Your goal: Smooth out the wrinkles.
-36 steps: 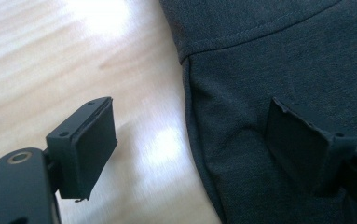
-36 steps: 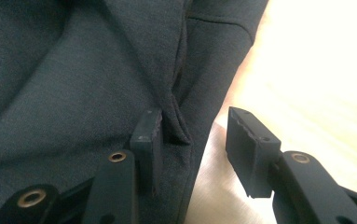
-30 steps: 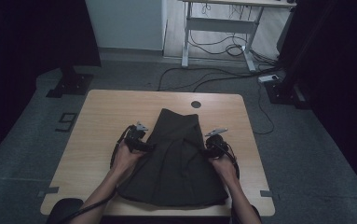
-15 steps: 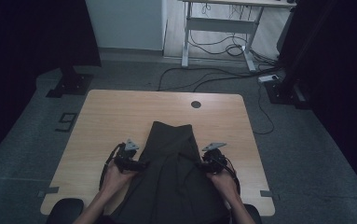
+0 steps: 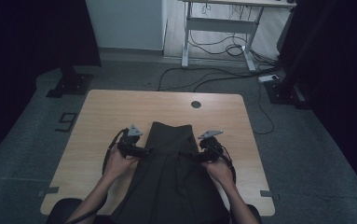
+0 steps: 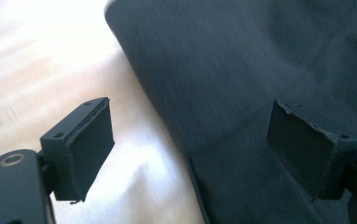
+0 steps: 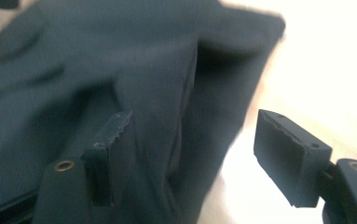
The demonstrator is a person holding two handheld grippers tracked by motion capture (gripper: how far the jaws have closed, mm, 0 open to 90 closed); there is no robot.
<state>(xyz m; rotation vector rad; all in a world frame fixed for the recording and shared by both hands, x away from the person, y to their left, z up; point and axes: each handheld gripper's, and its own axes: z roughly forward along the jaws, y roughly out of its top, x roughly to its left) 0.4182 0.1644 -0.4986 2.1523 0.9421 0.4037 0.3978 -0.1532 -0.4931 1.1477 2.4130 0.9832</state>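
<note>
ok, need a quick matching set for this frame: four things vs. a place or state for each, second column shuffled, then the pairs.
Things:
1. left gripper
2. right gripper
3. dark cloth
4. round hole

Places or states:
A. in the table top, near its far edge
B. open, at the cloth's right edge
C. spread down the table's middle, hanging over the near edge
D. open, at the cloth's left edge

Pairs: 1-D, 2-B, 3-C, 4-A
</note>
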